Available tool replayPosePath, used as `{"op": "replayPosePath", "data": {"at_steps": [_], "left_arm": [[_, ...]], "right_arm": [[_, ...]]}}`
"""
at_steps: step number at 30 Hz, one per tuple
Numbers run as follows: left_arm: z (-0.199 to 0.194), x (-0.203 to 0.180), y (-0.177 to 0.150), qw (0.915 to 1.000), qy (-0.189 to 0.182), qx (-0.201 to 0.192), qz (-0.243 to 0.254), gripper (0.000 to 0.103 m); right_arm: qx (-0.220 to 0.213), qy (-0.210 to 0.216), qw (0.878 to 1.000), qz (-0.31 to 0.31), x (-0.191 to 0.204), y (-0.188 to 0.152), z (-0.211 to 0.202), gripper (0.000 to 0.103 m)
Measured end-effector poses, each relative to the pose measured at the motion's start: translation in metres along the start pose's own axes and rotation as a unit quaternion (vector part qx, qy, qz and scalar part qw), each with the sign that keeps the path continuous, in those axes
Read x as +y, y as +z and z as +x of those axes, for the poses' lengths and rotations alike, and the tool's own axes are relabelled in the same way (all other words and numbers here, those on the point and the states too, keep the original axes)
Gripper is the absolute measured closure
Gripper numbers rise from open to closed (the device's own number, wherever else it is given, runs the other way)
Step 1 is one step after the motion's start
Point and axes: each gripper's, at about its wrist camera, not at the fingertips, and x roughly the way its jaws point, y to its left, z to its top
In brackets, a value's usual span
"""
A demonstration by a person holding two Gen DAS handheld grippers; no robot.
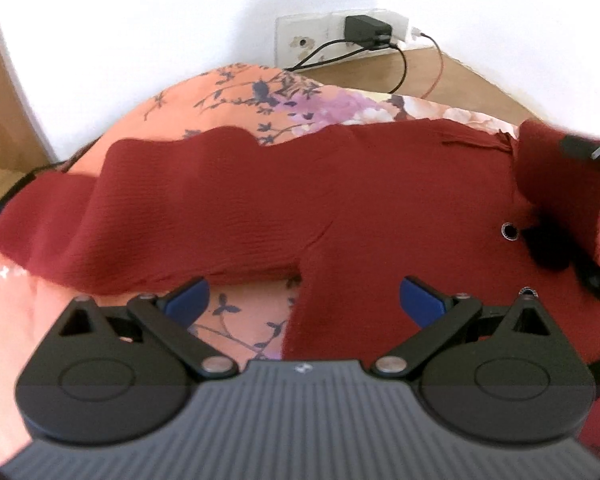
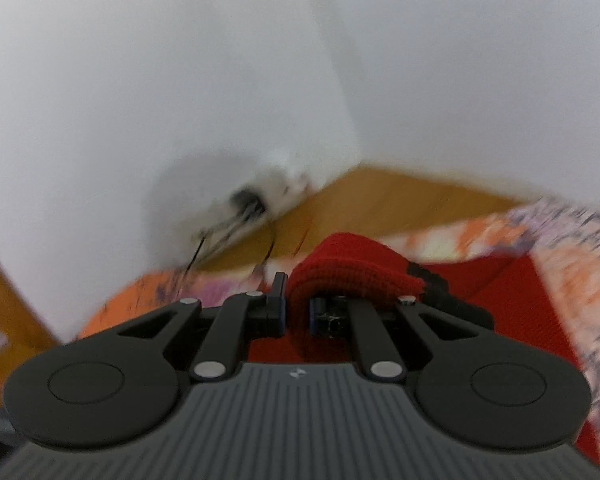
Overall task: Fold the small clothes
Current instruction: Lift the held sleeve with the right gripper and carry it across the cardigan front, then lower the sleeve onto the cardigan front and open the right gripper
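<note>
A dark red knit garment [image 1: 260, 208] lies spread across a floral orange bedspread [image 1: 228, 96]. My left gripper [image 1: 304, 300] is open, its blue pads [image 1: 188, 300] just above the garment's near edge, holding nothing. At the right edge of the left wrist view, my right gripper [image 1: 588, 152] lifts a bunched part of the garment. In the right wrist view, my right gripper [image 2: 298, 312] is shut on a fold of the red garment [image 2: 348, 268], raised above the bedspread [image 2: 560, 264]. That view is motion-blurred.
A white wall socket with a black charger [image 1: 366, 32] and trailing cables [image 1: 400, 68] sits on the wall behind the bed. Wooden floor [image 1: 460, 76] shows beyond the bedspread. The charger appears blurred in the right wrist view [image 2: 248, 200].
</note>
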Motion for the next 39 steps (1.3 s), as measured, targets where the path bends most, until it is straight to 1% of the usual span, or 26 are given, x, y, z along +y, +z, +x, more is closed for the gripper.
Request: {"op": "replayPosePath", "data": {"at_steps": [6,10,14,22,29,31,32,33,34,36,37,39], "left_arm": [[0.007,0.017,-0.001,0.9998,-0.002,0.012,-0.013,0.0],[0.009,0.025,-0.002,0.9998,0.001,0.015,-0.015,0.0],[0.01,0.03,-0.002,0.9997,0.001,0.018,-0.015,0.0],[0.013,0.03,0.0,0.9998,-0.004,0.018,-0.007,0.0],[0.011,0.032,0.0,0.9999,-0.001,0.015,-0.007,0.0],[0.01,0.032,0.0,0.9999,0.0,0.014,-0.006,0.0],[0.01,0.032,0.0,0.9999,0.001,0.014,-0.006,0.0],[0.009,0.032,0.0,0.9999,0.001,0.013,-0.005,0.0],[0.009,0.032,0.0,0.9999,0.0,0.012,-0.003,0.0],[0.007,0.03,0.001,1.0,-0.002,0.008,0.001,0.0],[0.006,0.029,0.002,1.0,-0.003,0.006,0.003,0.0],[0.004,0.026,0.004,1.0,-0.005,0.001,0.006,0.0]], "right_arm": [[0.065,-0.005,0.998,-0.004,0.023,-0.032,0.034,0.093],[0.093,-0.018,0.995,-0.021,0.035,-0.045,0.05,0.093],[0.109,-0.027,0.993,-0.033,0.04,-0.053,0.069,0.093],[0.125,-0.038,0.991,-0.043,0.045,-0.058,0.077,0.092],[0.139,-0.046,0.988,-0.043,0.046,-0.064,0.082,0.09],[0.141,-0.047,0.988,-0.049,0.049,-0.066,0.082,0.085],[0.143,-0.047,0.987,-0.053,0.05,-0.067,0.082,0.081],[0.145,-0.046,0.987,-0.057,0.052,-0.067,0.082,0.074],[0.145,-0.044,0.987,-0.058,0.054,-0.068,0.081,0.07],[0.145,-0.038,0.987,-0.057,0.057,-0.068,0.077,0.05],[0.145,-0.035,0.987,-0.055,0.058,-0.068,0.074,0.047],[0.142,-0.027,0.988,-0.054,0.06,-0.066,0.064,0.036]]}}
